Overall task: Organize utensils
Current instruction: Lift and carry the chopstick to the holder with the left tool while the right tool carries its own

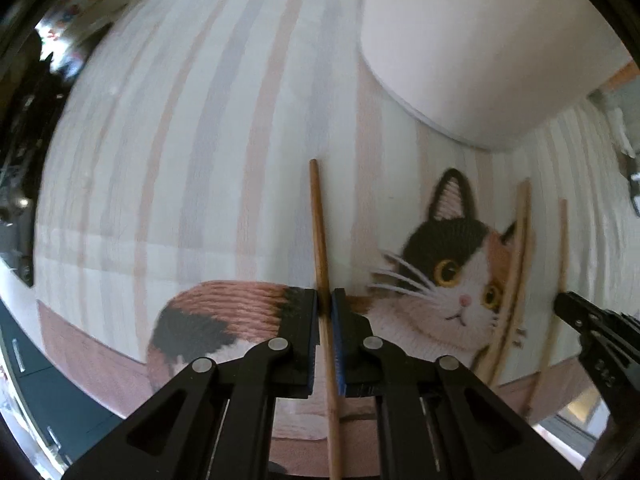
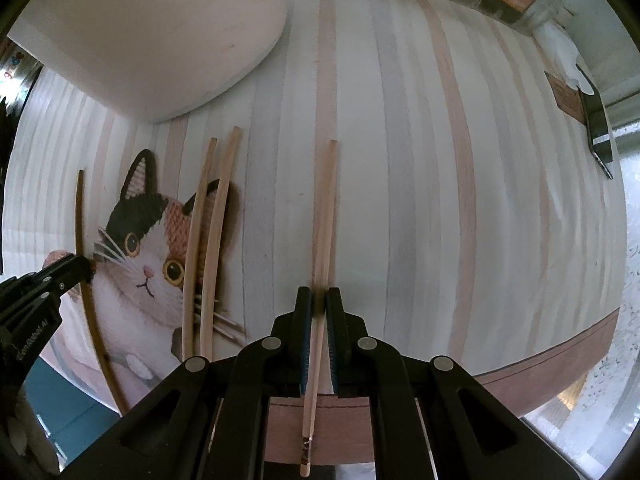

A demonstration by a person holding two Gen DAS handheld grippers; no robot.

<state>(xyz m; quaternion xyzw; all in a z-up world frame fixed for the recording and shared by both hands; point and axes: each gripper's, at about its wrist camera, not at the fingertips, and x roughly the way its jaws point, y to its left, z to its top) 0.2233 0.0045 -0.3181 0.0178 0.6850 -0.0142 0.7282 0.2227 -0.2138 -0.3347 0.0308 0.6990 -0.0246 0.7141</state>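
A dark brown chopstick [image 1: 318, 220] runs up the middle of the left wrist view, and my left gripper [image 1: 326, 308] is shut on it just over the striped cat placemat [image 1: 180, 120]. My right gripper [image 2: 320, 304] is shut on a pale wooden chopstick [image 2: 326, 208] above the mat's stripes. Two more pale chopsticks [image 2: 208, 240] lie side by side across the cat's ear, between the two grippers. In the right wrist view the left gripper [image 2: 76, 266] and its dark chopstick [image 2: 82, 216] show at the left. In the left wrist view the right gripper [image 1: 576, 312] shows at the right.
A large white dish [image 2: 152, 32] stands at the mat's far side, close to the chopstick tips. A dark tool [image 2: 598, 136] and white crumpled material [image 2: 568, 60] lie beyond the mat at the right. The mat's brown border [image 2: 560, 364] runs along the near edge.
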